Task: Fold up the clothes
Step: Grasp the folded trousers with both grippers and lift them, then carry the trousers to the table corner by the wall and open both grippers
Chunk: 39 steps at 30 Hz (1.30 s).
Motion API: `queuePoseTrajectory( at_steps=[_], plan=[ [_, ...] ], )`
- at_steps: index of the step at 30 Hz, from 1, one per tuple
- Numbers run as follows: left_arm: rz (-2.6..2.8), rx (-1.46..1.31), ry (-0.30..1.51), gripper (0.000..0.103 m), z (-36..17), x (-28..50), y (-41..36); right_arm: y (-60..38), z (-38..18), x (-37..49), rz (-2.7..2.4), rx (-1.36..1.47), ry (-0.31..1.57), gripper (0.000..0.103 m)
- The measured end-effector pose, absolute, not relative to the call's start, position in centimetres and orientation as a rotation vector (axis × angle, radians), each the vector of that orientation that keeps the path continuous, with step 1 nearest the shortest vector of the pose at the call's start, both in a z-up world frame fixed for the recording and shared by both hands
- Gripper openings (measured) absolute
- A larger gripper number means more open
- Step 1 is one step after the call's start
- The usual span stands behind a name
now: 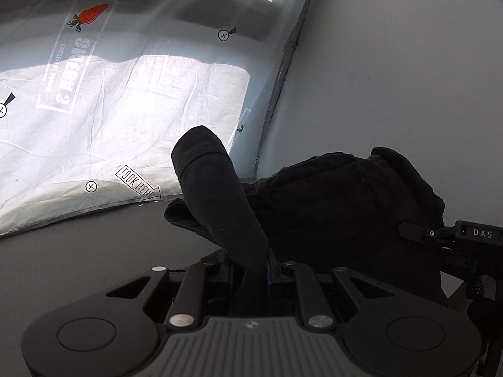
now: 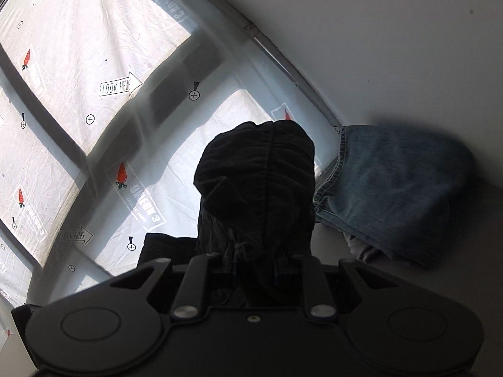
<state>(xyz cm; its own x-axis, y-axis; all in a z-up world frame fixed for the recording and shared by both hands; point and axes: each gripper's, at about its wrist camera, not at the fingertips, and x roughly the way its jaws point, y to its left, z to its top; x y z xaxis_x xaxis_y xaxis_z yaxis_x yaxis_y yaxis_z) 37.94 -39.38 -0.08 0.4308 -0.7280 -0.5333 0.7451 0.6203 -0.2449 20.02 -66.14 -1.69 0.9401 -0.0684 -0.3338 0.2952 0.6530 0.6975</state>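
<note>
- Gripping dark cloth at both ends: left tongs (image 1: pixel 267 270) nearly closed on a rolled or bunched edge of the black garment (image 1: pixel 345 207), which stands up out of the jaws like a stiff tube.
- Right tongs (image 2: pixel 261 260) likewise nearly closed, pinching a gathered bunch of the same black fabric; a drawstring knot seems to show at the pinch, so this may be a waistband, though the dark cloth makes that hard to confirm.
- Judged purpose: two-point hold keeps the garment stretched between the hands, lifted clear, ready to be carried over and laid flat for folding.
- Black garment hangs between and just ahead of both tongs, its bulk draping down at the right in the left wrist view.
- Beyond, on the right: folded blue jeans (image 2: pixel 393 188) lie in a neat stack against the wall, likely a finished piece set aside.
- Surface: white printed sheet (image 1: pixel 125 94) with carrots and arrow marks, creased, with barred shadows lying across it.
- Far: plain pale wall (image 1: pixel 393 62) meets the sheet's edge.
</note>
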Motion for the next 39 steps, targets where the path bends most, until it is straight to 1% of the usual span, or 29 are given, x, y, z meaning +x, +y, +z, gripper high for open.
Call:
queuePoseTrajectory(
  at_steps=[5,9,12,13,14,15,16,17,19,20,22,23,25,27,29,31,33,35,37,38,39],
  plan=[
    [-1.025,0.123,0.632,0.018,1.0,40.8,-49.4,-72.2,-3.2,18.5,-0.315,0.953,0.157,0.021],
    [-1.107,0.211,0.625,0.018,2.0,44.6,-57.1,-75.8,-4.4,19.4,-0.374,1.032,0.079,0.021],
    [-1.179,0.277,0.584,0.018,2.6,47.6,-62.1,-77.5,-5.6,20.3,-0.427,1.1,0.01,0.021],
    [-1.195,0.298,0.579,0.021,2.4,48.8,-63.6,-77.7,-6.1,20.6,-0.461,1.11,0.005,0.022],
    [-1.2,0.317,0.585,0.029,2.0,50.3,-65.0,-77.9,-6.7,20.9,-0.5,1.117,0.008,0.026],
    [-1.187,0.34,0.591,0.033,1.3,51.7,-66.4,-78.0,-7.4,21.3,-0.561,1.115,0.048,0.037],
    [-1.145,0.361,0.599,0.039,0.3,53.2,-67.4,-78.1,-8.2,21.7,-0.624,1.11,0.093,0.044],
    [-1.092,0.368,0.603,0.04,-0.6,54.7,-68.0,-78.2,-9.0,22.2,-0.699,1.091,0.163,0.049],
    [-1.012,0.34,0.617,0.04,-2.5,57.1,-68.0,-78.2,-10.6,22.9,-0.822,1.047,0.284,0.049],
    [-1.004,0.312,0.628,0.04,-3.3,57.9,-67.6,-77.9,-11.0,22.9,-0.861,1.008,0.313,0.049],
    [-1.012,0.283,0.648,0.041,-5.4,58.7,-67.0,-76.8,-10.5,23.2,-0.949,0.852,0.366,0.05],
    [-1.013,0.285,0.655,0.041,-6.4,59.3,-67.0,-76.0,-9.7,23.5,-1.005,0.743,0.383,0.054],
    [-1.002,0.311,0.674,0.041,-8.6,60.0,-67.6,-75.0,-8.3,24.1,-1.077,0.564,0.398,0.056],
    [-0.991,0.316,0.715,0.041,-11.0,60.1,-68.0,-74.5,-7.4,24.6,-1.085,0.452,0.372,0.054],
    [-0.982,0.297,0.766,0.041,-12.6,60.1,-68.3,-74.4,-6.7,25.7,-1.033,0.346,0.318,0.047],
    [-0.969,0.279,0.804,0.042,-13.8,60.5,-68.6,-76.0,-6.5,27.6,-0.975,0.319,0.325,0.046],
    [-0.955,0.279,0.818,0.043,-14.4,60.6,-68.6,-78.3,-8.5,29.0,-0.965,0.427,0.385,0.045],
    [-0.936,0.287,0.827,0.043,-14.1,60.6,-68.3,-79.5,-9.9,30.6,-0.977,0.433,0.493,0.048],
    [-0.93,0.284,0.813,0.044,-12.7,60.2,-66.8,-79.1,-9.0,31.3,-0.98,0.391,0.551,0.049],
    [-0.929,0.277,0.795,0.048,-11.7,59.8,-65.7,-78.7,-8.5,31.2,-0.966,0.393,0.554,0.053],
    [-0.919,0.265,0.775,0.051,-10.6,59.1,-64.5,-78.0,-7.9,30.8,-0.935,0.401,0.549,0.053]
  ],
)
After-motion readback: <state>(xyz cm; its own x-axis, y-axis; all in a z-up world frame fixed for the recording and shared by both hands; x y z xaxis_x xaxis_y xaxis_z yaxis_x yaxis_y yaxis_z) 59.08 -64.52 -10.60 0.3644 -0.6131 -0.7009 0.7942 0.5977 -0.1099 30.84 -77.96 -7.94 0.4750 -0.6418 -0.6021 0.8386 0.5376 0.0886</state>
